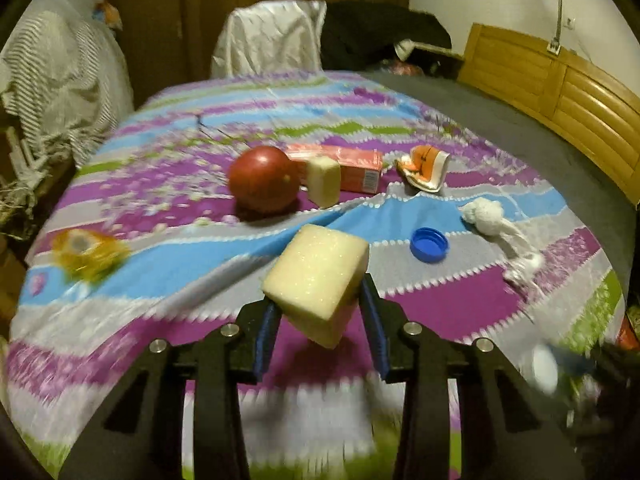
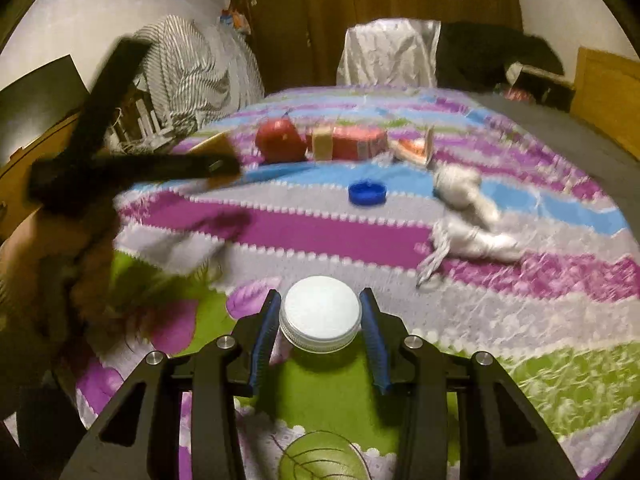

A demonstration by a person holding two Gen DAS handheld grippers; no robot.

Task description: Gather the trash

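Currently left tongs point(image 1: 318, 320) pinch a sponge point(image 1: 318, 280) by its corner (could slip); right tongs point(image 2: 320, 320) grip a white lid point(image 2: 320, 312).

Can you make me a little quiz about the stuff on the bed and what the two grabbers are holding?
1. True or false: the left gripper holds a foam block.
2. What does the right gripper hold: A a white lid, B the red ball, C the blue cap?
3. Fill in: the blue cap lies on the ____.

Key: 1 true; 2 A; 3 bedspread.
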